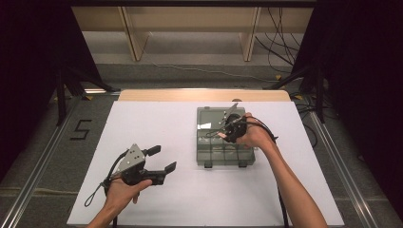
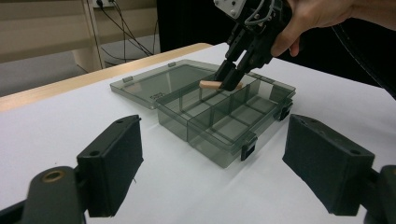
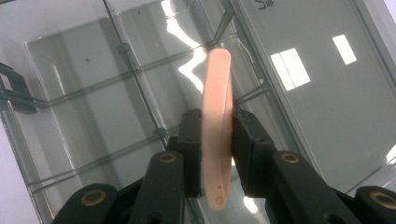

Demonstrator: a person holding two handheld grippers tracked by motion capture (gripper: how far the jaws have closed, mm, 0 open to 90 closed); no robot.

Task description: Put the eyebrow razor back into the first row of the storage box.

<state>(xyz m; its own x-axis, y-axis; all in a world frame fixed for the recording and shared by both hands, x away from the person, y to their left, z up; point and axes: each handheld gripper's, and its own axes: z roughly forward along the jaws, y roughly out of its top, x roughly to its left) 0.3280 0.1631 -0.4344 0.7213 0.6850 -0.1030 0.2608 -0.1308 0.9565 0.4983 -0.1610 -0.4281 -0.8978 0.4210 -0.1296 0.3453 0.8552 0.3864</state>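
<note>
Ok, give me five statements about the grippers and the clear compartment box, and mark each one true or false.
1. The right gripper is shut on a flat, pale pink plastic stick. True.
2. The smoky transparent plastic compartment box has its lid closed. False: the hinged lid lies open, flat on the table behind the box.
3. The left gripper holds a second stick. False: its jaws are open and empty, off to the side of the box.
4. The stick is held above the box's compartments. True.
5. The box sits on bare wood. False: it sits on the white tabletop.
</note>
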